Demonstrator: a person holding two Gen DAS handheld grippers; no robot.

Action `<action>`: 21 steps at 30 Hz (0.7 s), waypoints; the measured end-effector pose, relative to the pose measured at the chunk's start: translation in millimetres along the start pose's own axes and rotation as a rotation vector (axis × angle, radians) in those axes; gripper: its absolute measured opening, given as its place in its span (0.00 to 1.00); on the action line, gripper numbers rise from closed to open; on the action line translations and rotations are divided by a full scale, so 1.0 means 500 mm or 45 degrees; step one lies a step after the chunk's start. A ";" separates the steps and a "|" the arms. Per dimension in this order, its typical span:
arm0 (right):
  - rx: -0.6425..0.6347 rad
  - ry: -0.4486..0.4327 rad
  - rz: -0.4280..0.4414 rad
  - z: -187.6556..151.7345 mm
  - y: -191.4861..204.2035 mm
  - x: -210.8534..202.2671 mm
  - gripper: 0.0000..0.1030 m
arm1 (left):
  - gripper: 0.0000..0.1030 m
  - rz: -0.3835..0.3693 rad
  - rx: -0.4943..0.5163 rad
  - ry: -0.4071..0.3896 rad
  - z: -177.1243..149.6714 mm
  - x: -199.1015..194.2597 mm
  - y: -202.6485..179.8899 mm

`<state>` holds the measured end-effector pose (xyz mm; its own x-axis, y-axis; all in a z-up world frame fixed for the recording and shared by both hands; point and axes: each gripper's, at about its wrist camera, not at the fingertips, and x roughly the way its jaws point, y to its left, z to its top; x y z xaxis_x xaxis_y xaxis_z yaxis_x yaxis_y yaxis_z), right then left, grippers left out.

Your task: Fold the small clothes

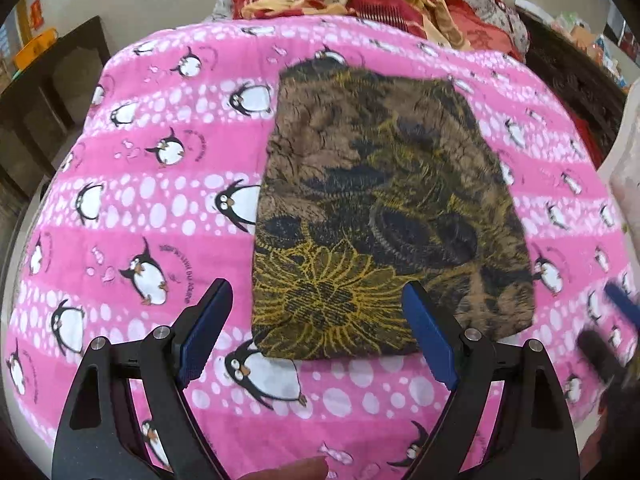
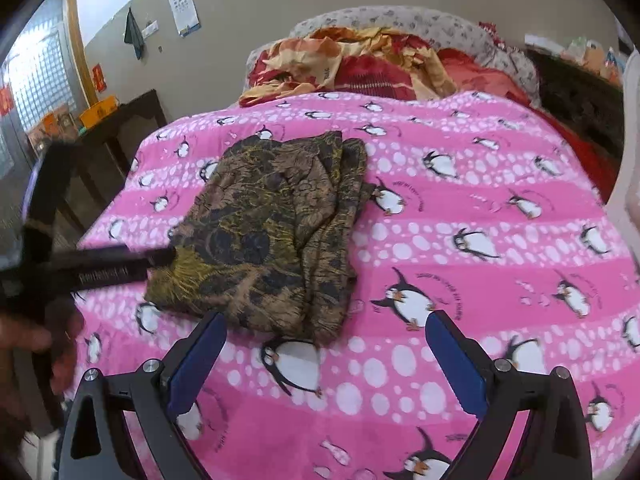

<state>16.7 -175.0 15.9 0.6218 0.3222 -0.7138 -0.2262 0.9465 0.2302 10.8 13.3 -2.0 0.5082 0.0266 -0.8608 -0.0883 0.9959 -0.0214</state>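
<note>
Left claw (image 1: 318,312): released, both blue-padded fingers spread wide, nothing between them; it hangs over the near edge of the garment.
Left claw, as seen from the right wrist (image 2: 160,258): blurred; its dark finger reaches in from the left and its tip meets the garment's left edge. Actual contact cannot be told.
Right claw (image 2: 326,346): released, fingers spread wide, gripping nothing; it hangs above the blanket just short of the garment's near corner.
Right claw, as seen from the left wrist (image 1: 618,308): blurred, at the right edge of the view, apart from the garment.
Garment (image 1: 384,216): a brown and black cloth with yellow floral print, lying folded into a rough rectangle directly ahead of the left claw and ahead-left of the right claw.
Garment edge (image 2: 332,240): the side nearer the right claw shows several stacked, rumpled layers; the top face is flatter.
Blanket (image 1: 152,200): pink, with white dots and penguins, spread on the bed under both claws and carrying the garment.
Bedding heap (image 2: 360,64): red and orange, bunched beyond the blanket's far edge, well apart from both claws.
Dark wooden furniture (image 2: 132,120): left of the bed.
</note>
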 end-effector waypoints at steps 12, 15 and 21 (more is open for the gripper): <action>-0.132 -0.193 -0.048 0.228 0.025 0.173 0.89 | 0.84 -0.075 -0.042 -0.199 0.231 0.084 0.019; -0.136 -0.161 -0.090 0.274 0.040 0.236 0.78 | 0.84 -0.006 -0.047 -0.204 0.301 0.139 0.017; -0.006 -0.104 -0.174 0.326 0.028 0.335 0.78 | 0.84 0.040 -0.091 -0.170 0.352 0.240 0.020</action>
<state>239.9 -104.6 7.6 0.7059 0.1910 -0.6821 -0.1386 0.9816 0.1314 221.8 41.8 -15.9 0.6135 0.0739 -0.7862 -0.1641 0.9858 -0.0354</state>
